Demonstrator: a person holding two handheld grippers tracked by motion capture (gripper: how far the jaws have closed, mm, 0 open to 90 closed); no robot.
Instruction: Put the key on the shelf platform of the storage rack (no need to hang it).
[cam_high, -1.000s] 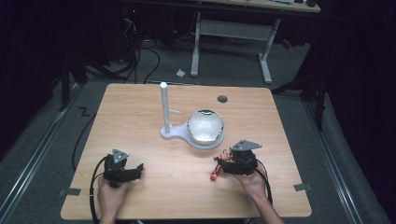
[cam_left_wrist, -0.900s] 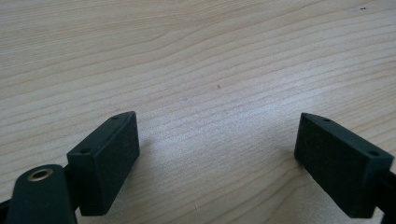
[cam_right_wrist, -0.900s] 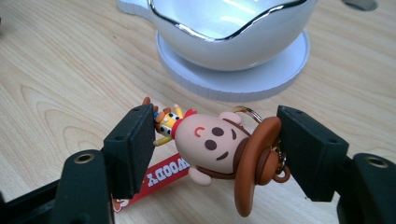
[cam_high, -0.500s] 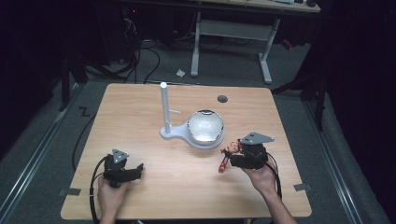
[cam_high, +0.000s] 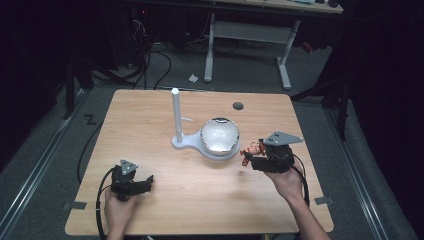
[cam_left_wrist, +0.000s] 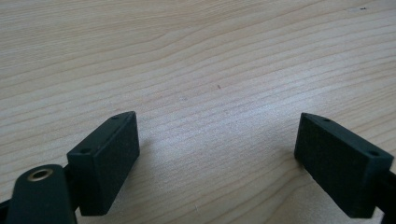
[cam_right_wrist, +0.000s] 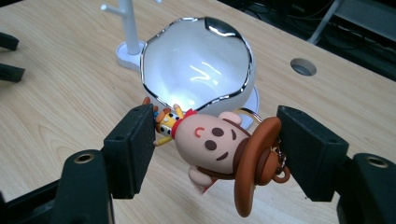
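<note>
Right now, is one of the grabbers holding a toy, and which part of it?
Yes. The right gripper clamps the cowboy keychain toy: one pad on its hat brim, the other on its small body. The left gripper is open and holds nothing.

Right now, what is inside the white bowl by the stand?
The white bowl looks empty: glossy inside with light reflections. The cowboy keychain in the right gripper covers its near rim, so that lowest strip stays unseen.

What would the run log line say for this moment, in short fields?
right gripper: shut on cowboy-figure keychain with brown hat, held above wooden table | left gripper: open, empty | white silver-rimmed bowl on post stand: empty
</note>
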